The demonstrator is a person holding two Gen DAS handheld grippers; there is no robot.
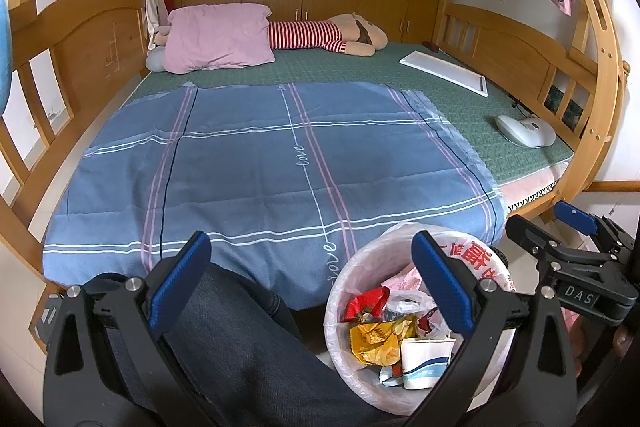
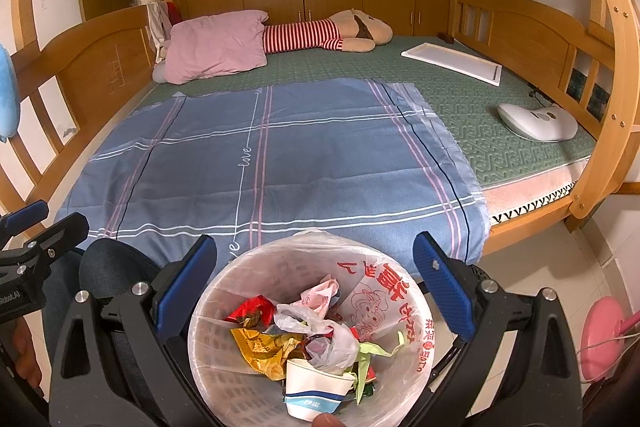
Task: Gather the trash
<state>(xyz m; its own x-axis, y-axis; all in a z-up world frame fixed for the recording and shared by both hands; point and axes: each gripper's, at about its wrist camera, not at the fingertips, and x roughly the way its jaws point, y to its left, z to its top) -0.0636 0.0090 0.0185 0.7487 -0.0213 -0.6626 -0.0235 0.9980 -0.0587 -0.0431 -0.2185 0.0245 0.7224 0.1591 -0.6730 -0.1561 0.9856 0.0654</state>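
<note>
A white bin (image 2: 224, 367) lined with a plastic bag stands on the floor at the foot of the bed. It holds a paper cup (image 2: 314, 393), a gold wrapper (image 2: 260, 347), a red wrapper (image 2: 250, 309) and crumpled plastic bags. My right gripper (image 2: 316, 283) hangs open directly above the bin, nothing between its blue pads. In the left wrist view the same bin (image 1: 340, 307) sits low and right, and my left gripper (image 1: 312, 279) is open over a person's dark trouser leg (image 1: 224, 339). The right gripper (image 1: 560, 227) shows at that view's right edge.
The bed carries a blue plaid sheet (image 2: 272, 163) on a green mat, a pink pillow (image 2: 218, 43), a striped plush toy (image 2: 320, 33), a white board (image 2: 452, 65) and a white device (image 2: 538, 121). Wooden bunk rails flank both sides. A pink round object (image 2: 602, 337) lies on the floor at right.
</note>
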